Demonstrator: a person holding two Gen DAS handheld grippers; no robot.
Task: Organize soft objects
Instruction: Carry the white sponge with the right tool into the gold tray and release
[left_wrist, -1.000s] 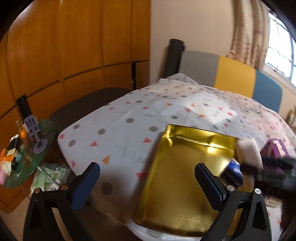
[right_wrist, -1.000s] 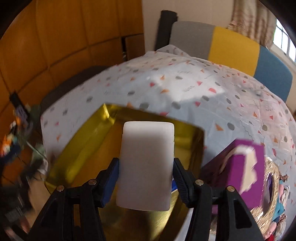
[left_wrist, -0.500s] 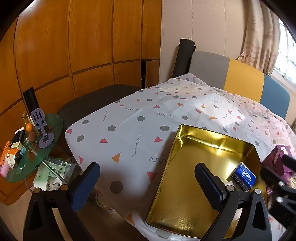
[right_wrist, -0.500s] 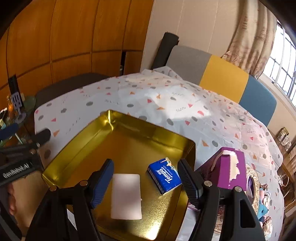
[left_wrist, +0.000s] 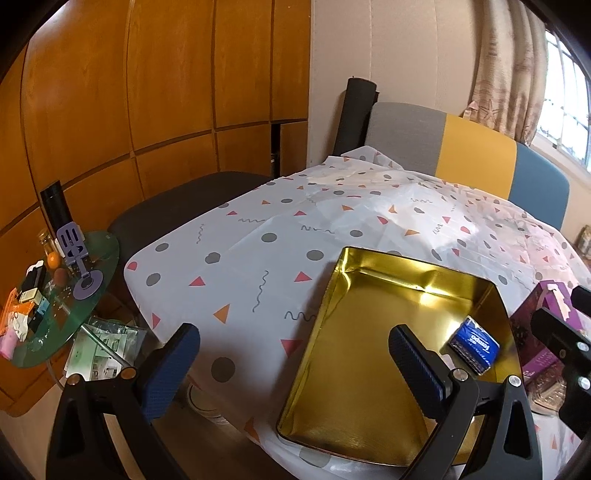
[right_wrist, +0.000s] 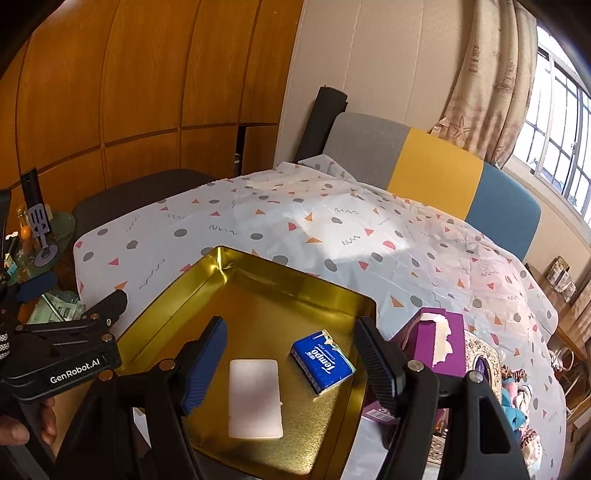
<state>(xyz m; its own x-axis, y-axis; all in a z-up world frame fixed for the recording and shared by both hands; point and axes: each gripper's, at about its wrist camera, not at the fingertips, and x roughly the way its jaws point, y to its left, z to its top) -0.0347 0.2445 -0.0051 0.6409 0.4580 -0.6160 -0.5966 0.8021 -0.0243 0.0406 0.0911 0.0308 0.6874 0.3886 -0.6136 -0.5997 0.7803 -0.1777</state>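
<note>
A desk (right_wrist: 369, 229) draped in a white cloth dotted with grey spots and coloured triangles fills most of both wrist views, with a grey, yellow and blue chair back (right_wrist: 436, 173) behind it. Near the desk's front edge sits a gold tin tray (right_wrist: 207, 295), wide and shallow. Just beside the tray's right wall stands a purple tissue box (right_wrist: 439, 339), a white tissue poking from its top. To the left of the desk, a round glass side table (left_wrist: 74, 295) carries small clutter.

The right gripper (right_wrist: 291, 354) hangs above the tray with its jaws spread; they have just been opening, and nothing is pinched between them. The left gripper (left_wrist: 291, 358) hovers over the tray's front left corner, its jaws likewise spread wide and bare.

Inside the tray, a white sponge (right_wrist: 255, 398) lies flat on the floor, under the gap of the right gripper's blue pads and apart from them. Just to its right, near the tray's right wall, lies a blue tissue pack (right_wrist: 323, 360), turned at an angle; the two do not touch.
</note>
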